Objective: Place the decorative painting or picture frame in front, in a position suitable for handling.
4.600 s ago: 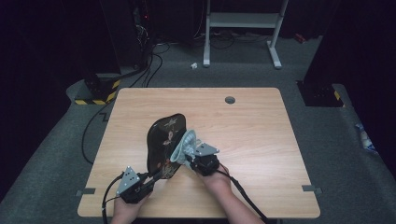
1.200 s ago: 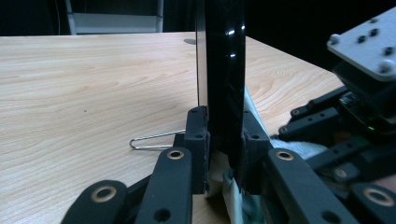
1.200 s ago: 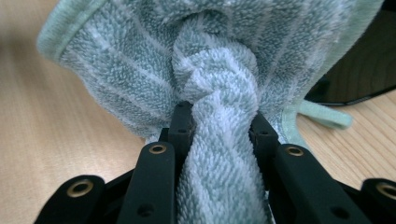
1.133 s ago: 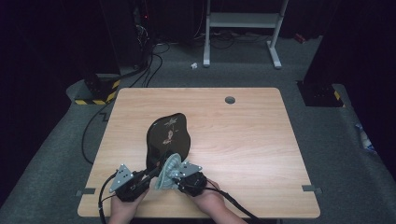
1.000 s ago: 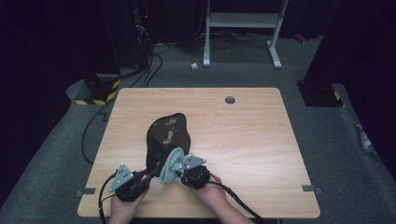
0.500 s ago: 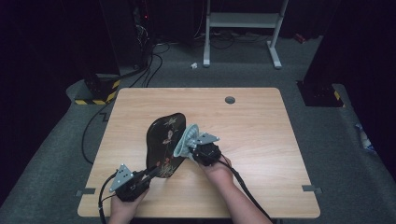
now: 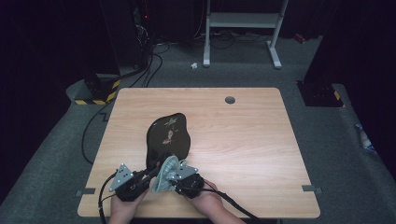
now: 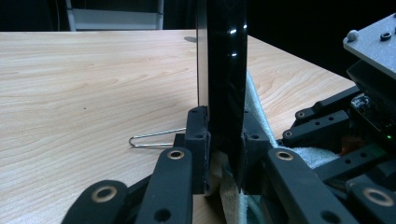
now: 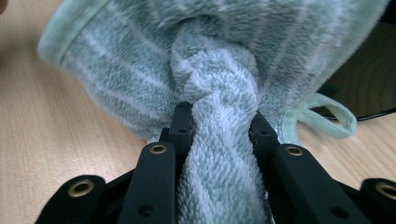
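Note:
A glossy black tray (image 7: 168, 135) with small painted figures lies tilted on the wooden table (image 7: 243, 140). My left gripper (image 7: 148, 173) is shut on its near edge. In the left gripper view the tray's rim (image 8: 224, 70) stands upright between the jaws of the left gripper (image 8: 224, 144). My right gripper (image 7: 169, 176) is shut on a bunched pale green towel (image 7: 163, 175), which rests against the tray's near end beside the left gripper. In the right gripper view the towel (image 9: 219, 70) bulges out between the jaws of the right gripper (image 9: 219, 126), with the dark tray (image 9: 369, 84) behind it.
A thin wire loop (image 8: 154, 138) lies on the table just beyond the left jaws. A round cable hole (image 7: 229, 99) sits near the table's far edge. Cables (image 7: 140, 70) and a white stand (image 7: 243, 28) are on the floor behind.
Half a second ago the right gripper held the towel higher on the tray's right side. It has come back down to the near end, beside the left gripper. The left gripper has stayed put.

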Motion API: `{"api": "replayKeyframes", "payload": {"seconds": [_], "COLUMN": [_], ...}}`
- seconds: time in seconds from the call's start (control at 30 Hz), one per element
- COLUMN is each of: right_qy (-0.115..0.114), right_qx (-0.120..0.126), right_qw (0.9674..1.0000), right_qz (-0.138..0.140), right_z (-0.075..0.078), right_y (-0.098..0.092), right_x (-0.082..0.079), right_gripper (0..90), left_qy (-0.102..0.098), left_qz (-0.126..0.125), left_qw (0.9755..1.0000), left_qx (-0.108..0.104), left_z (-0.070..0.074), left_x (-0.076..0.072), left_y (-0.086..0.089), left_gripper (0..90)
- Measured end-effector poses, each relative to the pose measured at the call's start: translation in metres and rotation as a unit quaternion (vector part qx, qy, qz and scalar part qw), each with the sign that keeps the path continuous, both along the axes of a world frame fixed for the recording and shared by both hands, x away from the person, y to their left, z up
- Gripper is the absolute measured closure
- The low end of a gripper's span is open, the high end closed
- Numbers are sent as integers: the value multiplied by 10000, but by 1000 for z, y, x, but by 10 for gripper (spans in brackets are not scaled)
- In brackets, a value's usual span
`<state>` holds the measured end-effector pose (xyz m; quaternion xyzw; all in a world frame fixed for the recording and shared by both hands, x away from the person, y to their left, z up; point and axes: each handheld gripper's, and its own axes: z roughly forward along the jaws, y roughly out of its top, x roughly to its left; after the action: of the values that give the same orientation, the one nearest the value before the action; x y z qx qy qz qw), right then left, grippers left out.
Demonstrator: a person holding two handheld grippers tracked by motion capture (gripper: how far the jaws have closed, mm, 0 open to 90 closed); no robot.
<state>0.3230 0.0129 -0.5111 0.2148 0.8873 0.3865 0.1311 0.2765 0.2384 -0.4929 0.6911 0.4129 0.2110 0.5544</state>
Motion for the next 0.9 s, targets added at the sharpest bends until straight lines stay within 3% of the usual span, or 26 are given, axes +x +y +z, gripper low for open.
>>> {"api": "replayKeyframes", "payload": {"seconds": [0.17,0.3,0.47,0.67,0.8,0.9], "right_qy": [49,94,-40,-246,-134,-79], "right_qx": [170,457,554,289,98,-9], "right_qw": [9991,9954,9923,9973,9996,9997], "right_qz": [-379,-834,-1111,-634,-248,-209], "right_z": [8,20,34,28,10,-1], "right_y": [-15,-30,-37,-19,-7,-6], "right_x": [26,51,66,36,13,11], "right_gripper": [698,698,698,698,698,698], "left_qy": [4,2,4,0,7,14], "left_qz": [-2,-2,5,5,2,-11], "left_qw": [10000,10000,10000,10000,10000,10000], "left_qx": [-2,5,-3,3,7,4], "left_z": [0,0,0,0,0,0], "left_x": [0,0,0,0,0,0], "left_y": [0,0,0,0,0,0], "left_gripper": [779,779,779,779,779,780]}}
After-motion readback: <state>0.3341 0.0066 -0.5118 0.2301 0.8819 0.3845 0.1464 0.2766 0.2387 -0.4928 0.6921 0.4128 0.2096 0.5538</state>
